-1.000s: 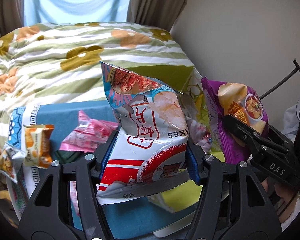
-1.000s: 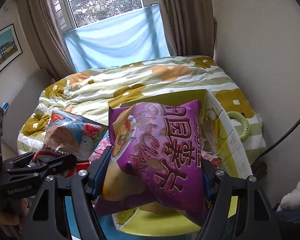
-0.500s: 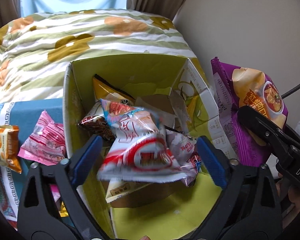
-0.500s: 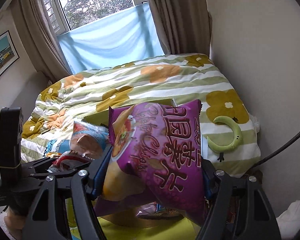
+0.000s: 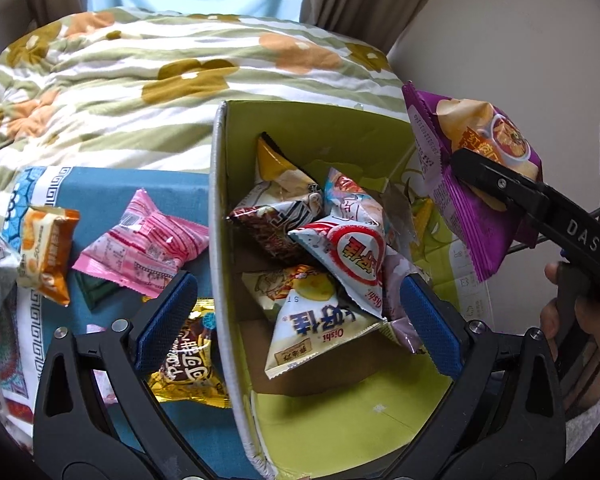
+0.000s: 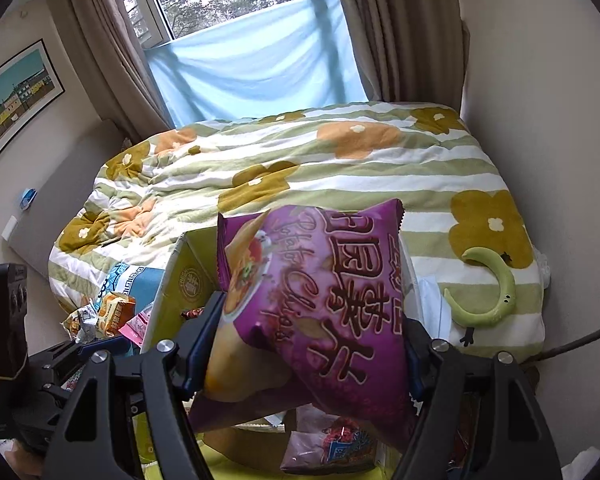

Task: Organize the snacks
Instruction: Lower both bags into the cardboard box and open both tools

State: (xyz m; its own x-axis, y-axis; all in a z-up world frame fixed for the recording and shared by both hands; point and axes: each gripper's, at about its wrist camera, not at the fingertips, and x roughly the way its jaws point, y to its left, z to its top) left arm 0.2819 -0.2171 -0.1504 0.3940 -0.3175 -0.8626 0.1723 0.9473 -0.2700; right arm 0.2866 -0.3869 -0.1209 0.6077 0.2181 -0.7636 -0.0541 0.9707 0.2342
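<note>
Tilting down, right gripper (image 6: 308, 360) clamping purple bag (image 6: 316, 300)

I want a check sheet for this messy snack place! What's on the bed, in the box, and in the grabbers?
Surface: blue cloth on flowered quilt.
Job's things: green box holds snack bags, red-and-white Oishi bag on top; purple chip bag over the box.
Clutter: pink packet, orange packet, gold packet beside the box.
Grippers: left gripper jaws open, empty; right gripper shut on purple chip bag.
Cables: black cable by wall.
Surroundings: window, curtains, green crescent toy.
</note>
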